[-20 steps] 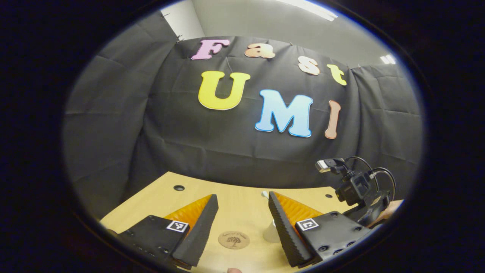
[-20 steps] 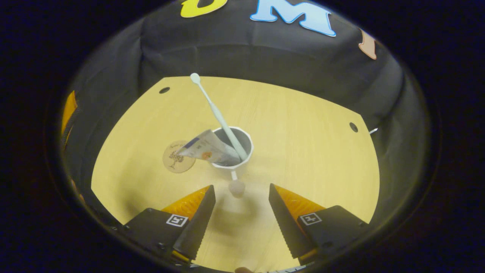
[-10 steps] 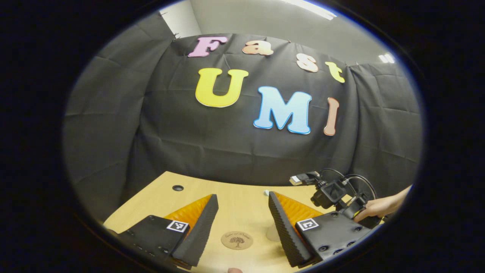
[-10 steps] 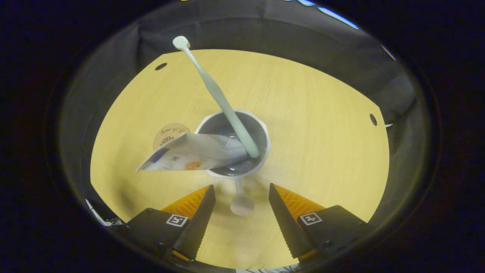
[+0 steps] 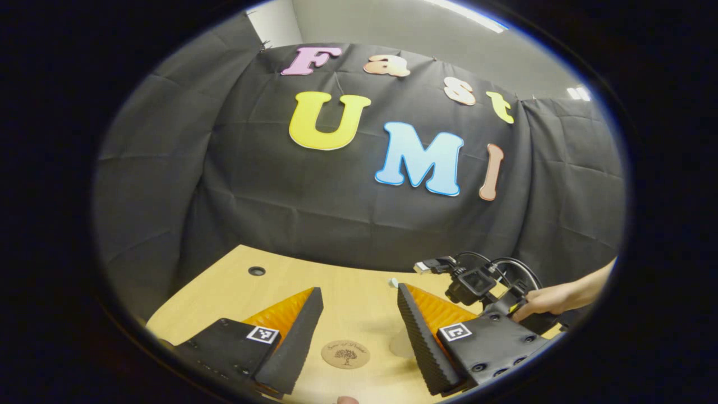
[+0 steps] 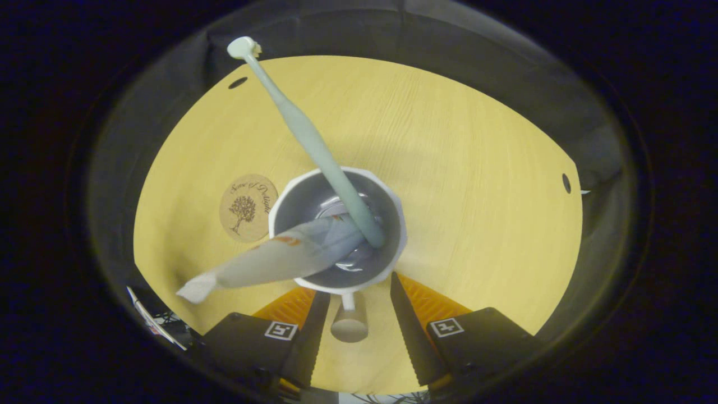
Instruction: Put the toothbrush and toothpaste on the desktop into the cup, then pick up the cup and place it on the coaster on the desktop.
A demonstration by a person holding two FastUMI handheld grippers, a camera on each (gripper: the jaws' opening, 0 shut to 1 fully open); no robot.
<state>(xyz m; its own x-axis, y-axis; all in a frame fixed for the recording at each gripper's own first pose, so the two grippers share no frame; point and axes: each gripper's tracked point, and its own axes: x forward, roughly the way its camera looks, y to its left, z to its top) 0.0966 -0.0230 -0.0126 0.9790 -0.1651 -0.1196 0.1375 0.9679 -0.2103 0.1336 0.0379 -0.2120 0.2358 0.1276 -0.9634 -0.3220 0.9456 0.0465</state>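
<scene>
With toothbrush (image 6: 314, 143) and toothpaste (image 6: 280, 258) already leaning in the cup (image 6: 336, 227), right gripper (image 6: 352, 331) straddles the cup's handle (image 6: 349, 322), jaws apart, likely to lift. Coaster (image 6: 248, 207) lies just beside. Left gripper (image 5: 359, 336) idles above, jaws apart.

cup (image 5: 401, 343): mostly hidden behind the left gripper's (image 5: 359, 336) right finger
coaster (image 6: 248, 207): print too small to read
hand (image 5: 547, 300): arm cut off at the view's edge
toothpaste (image 6: 280, 258): cap end hidden in cup
</scene>
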